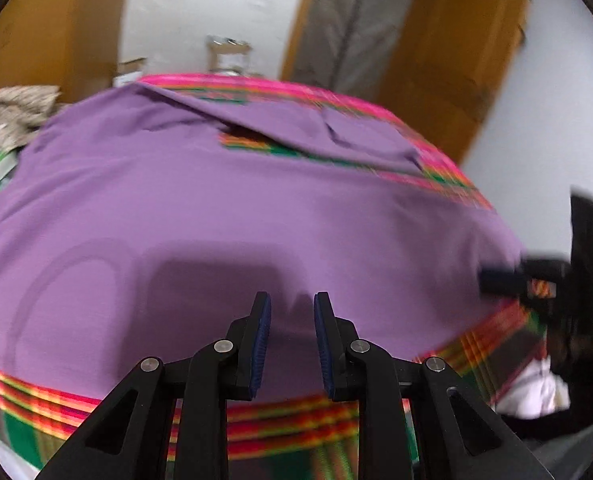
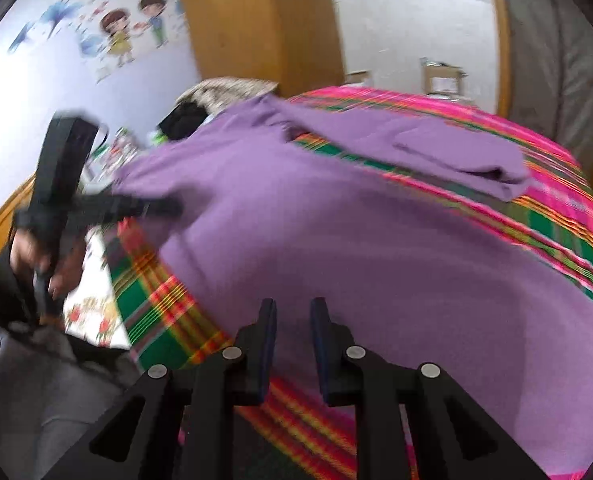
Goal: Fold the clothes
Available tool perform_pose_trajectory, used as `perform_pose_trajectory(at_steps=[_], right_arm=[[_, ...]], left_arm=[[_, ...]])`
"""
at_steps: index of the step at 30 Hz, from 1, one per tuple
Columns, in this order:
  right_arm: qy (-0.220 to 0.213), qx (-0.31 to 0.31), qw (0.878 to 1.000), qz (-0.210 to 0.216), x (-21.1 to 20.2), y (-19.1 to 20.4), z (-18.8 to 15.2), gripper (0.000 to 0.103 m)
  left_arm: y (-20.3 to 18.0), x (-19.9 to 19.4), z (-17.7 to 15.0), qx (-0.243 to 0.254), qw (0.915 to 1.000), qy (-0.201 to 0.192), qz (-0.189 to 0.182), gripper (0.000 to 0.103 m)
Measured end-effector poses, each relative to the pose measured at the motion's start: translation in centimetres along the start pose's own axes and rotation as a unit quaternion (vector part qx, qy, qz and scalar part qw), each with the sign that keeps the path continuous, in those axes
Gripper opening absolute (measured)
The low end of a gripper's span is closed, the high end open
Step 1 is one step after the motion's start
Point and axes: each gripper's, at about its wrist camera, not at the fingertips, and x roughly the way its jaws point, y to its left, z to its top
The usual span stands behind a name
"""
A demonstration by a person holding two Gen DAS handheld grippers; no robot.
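A purple garment lies spread flat over a bed covered by a bright plaid blanket. One sleeve is folded in at the far side. My left gripper hovers open just above the garment's near hem, with nothing between its fingers. My right gripper is open too, over the near edge of the cloth. Each wrist view shows the other gripper, blurred: the right gripper at the cloth's right edge, the left gripper at its left edge.
A heap of other clothes sits at the bed's far left corner. Cardboard boxes stand beyond the bed, by wooden panels. A floral white sheet hangs at the bed's near side. A hand holds the left gripper.
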Motion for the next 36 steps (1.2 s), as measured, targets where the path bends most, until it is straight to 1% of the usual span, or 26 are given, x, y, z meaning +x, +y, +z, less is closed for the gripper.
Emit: perform_pose_trajectory(at_steps=[1,2,3,9,12,14,18,20,21,22,23,24,25,26,27,29,30,32,33,36], right_arm=[[-0.005,0.008,1.0,-0.006,-0.2,-0.4,0.1,0.018],[-0.009,0.016,1.0,-0.012,-0.4,-0.8,0.2,0.018],[-0.01,0.022,0.999,-0.02,-0.5,-1.2,0.2,0.018],[-0.022,0.082,0.994,-0.064,-0.9,-4.2,0.1,0.019],[-0.019,0.112,0.991,-0.077,-0.5,-5.6,0.1,0.019],[-0.017,0.119,0.99,-0.078,-0.1,-5.9,0.6,0.019],[-0.009,0.11,0.991,-0.08,1.1,-5.5,2.1,0.019],[0.006,0.118,0.989,-0.085,2.1,-6.1,2.7,0.019],[0.012,0.134,0.987,-0.086,2.3,-6.9,2.7,0.02],[0.01,0.155,0.984,-0.086,2.2,-7.9,2.7,0.015],[0.008,0.175,0.98,-0.093,1.9,-8.9,2.5,0.016],[0.004,0.192,0.975,-0.109,1.3,-9.9,2.2,0.016],[0.0,0.209,0.97,-0.125,0.8,-11.0,1.9,0.013],[-0.004,0.227,0.964,-0.141,0.2,-12.1,1.6,0.013],[-0.006,0.238,0.959,-0.155,-0.3,-12.8,1.3,0.01],[-0.008,0.246,0.952,-0.181,-1.3,-13.6,0.8,0.011],[-0.011,0.25,0.95,-0.187,-1.7,-13.7,0.7,0.012],[-0.018,0.254,0.95,-0.18,-2.0,-13.5,0.5,0.017],[-0.02,0.252,0.952,-0.173,-2.0,-13.3,0.6,0.017],[-0.027,0.231,0.962,-0.143,-1.9,-11.9,0.9,0.017]], left_arm=[[0.0,0.4,-0.2,0.007,0.9999,0.009,-0.002,0.023],[-0.4,0.2,-0.4,0.019,0.9998,0.003,0.004,0.023],[-0.5,0.1,-0.5,0.026,0.9996,0.006,0.004,0.023],[-0.3,-0.4,-0.6,0.04,0.999,0.017,-0.005,0.023],[-0.2,-0.7,-0.4,0.036,0.9993,0.008,-0.004,0.023],[-0.2,-0.3,0.0,0.034,0.9994,0.008,-0.002,0.023],[-0.2,0.4,0.7,0.029,0.9995,0.007,0.001,0.023],[-0.2,0.8,1.0,0.027,0.9996,0.007,0.002,0.023],[-0.2,1.0,1.2,0.026,0.9996,0.007,0.003,0.023],[-0.2,1.2,1.3,0.025,0.9997,0.007,0.004,0.023],[-0.2,1.4,1.5,0.023,0.9997,0.006,0.005,0.023],[-0.2,1.6,1.7,0.022,0.9997,0.006,0.005,0.023],[-0.1,1.7,1.7,0.021,0.9997,0.006,0.005,0.023],[-0.1,1.7,1.7,0.021,0.9998,0.006,0.005,0.023],[-0.1,1.8,1.8,0.02,0.9998,0.005,0.005,0.023],[0.0,2.0,1.8,0.018,0.9998,0.005,0.005,0.023],[0.0,2.1,1.8,0.017,0.9998,0.005,0.005,0.023],[0.2,2.2,2.0,0.015,0.9999,0.003,0.007,0.023],[0.3,2.3,2.2,0.013,0.9999,0.001,0.01,0.023],[0.6,2.6,2.6,0.007,0.9998,0.003,0.016,0.023]])
